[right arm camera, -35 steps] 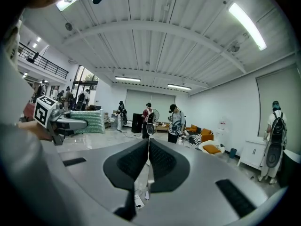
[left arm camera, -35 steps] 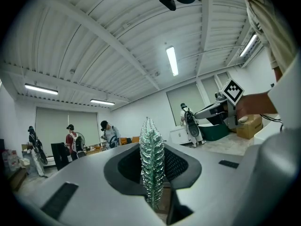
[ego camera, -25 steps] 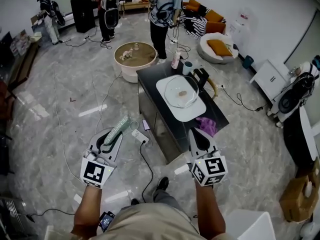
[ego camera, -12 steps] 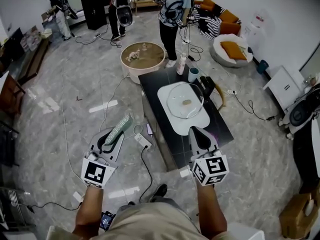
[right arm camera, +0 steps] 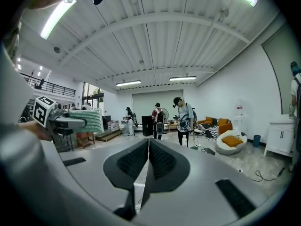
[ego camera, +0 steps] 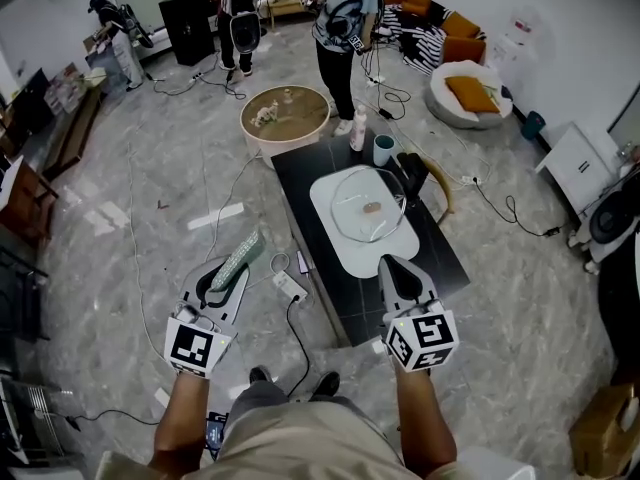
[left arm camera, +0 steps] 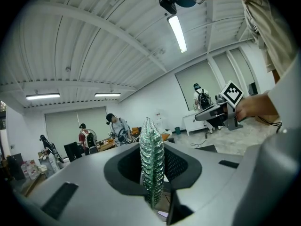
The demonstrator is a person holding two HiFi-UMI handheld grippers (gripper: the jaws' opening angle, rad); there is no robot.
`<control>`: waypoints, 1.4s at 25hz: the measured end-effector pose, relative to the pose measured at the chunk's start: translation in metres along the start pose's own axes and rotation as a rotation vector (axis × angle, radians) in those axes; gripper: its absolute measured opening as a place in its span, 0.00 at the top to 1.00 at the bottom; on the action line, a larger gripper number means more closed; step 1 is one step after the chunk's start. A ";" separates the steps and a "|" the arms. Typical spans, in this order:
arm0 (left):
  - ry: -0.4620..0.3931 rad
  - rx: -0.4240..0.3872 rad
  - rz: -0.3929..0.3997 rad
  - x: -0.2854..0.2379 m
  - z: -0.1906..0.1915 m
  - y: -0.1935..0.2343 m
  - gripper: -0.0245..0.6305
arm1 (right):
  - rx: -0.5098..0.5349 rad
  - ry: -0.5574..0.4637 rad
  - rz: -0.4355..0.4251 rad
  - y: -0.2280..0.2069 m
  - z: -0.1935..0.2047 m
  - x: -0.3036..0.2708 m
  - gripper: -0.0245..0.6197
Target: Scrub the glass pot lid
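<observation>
Lid [ego camera: 368, 203] lies at 12 o'clock from the clenched, empty right tongs [ego camera: 394, 269], 2 o'clock and farther from left tongs [ego camera: 223, 279] grasping sponge [ego camera: 238, 257].

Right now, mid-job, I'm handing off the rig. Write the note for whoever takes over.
Left tongs: shut on the green scrub pad, held over the floor, short of the dark table.
Right tongs: shut and empty, showing at the table's near end in the head view.
Glass pot lid: lies on the white tray on the table, ahead of both tongs, with nothing touching it.
Done: pad is in the grip.
Left: bring the pad to the lid, probably steady the lid with the right tongs, then scrub.
</observation>
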State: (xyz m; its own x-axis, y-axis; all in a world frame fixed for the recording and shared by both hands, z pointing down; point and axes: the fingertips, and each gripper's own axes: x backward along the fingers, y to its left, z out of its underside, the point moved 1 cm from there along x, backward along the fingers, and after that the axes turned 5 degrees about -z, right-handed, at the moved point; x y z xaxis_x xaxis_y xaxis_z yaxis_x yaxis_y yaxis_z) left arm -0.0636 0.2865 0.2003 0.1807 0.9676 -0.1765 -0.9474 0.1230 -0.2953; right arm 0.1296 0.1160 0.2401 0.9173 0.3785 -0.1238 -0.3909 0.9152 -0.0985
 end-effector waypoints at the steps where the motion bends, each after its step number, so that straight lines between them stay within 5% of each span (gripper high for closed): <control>1: -0.006 -0.007 0.005 -0.004 0.000 -0.001 0.82 | -0.002 0.002 0.007 -0.004 0.001 0.002 0.92; 8: -0.028 -0.013 0.074 -0.050 -0.003 -0.005 0.82 | -0.013 0.012 0.120 -0.035 0.006 0.015 0.92; 15: -0.064 0.001 0.243 -0.105 0.006 0.009 0.82 | -0.023 0.019 0.283 -0.051 0.003 0.008 0.92; 20: -0.116 0.009 0.328 -0.140 0.009 0.051 0.82 | -0.025 0.023 0.375 -0.039 -0.005 -0.027 0.92; 35: -0.191 0.049 0.429 -0.197 0.041 0.180 0.82 | 0.012 0.077 0.450 0.024 -0.023 -0.153 0.92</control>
State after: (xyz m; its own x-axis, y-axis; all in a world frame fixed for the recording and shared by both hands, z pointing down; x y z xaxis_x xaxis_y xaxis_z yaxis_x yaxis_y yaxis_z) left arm -0.2812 0.1271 0.2207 -0.2774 0.9559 -0.0960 -0.9381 -0.2911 -0.1878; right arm -0.0217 0.0765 0.2340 0.6480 0.7278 -0.2245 -0.7478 0.6639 -0.0063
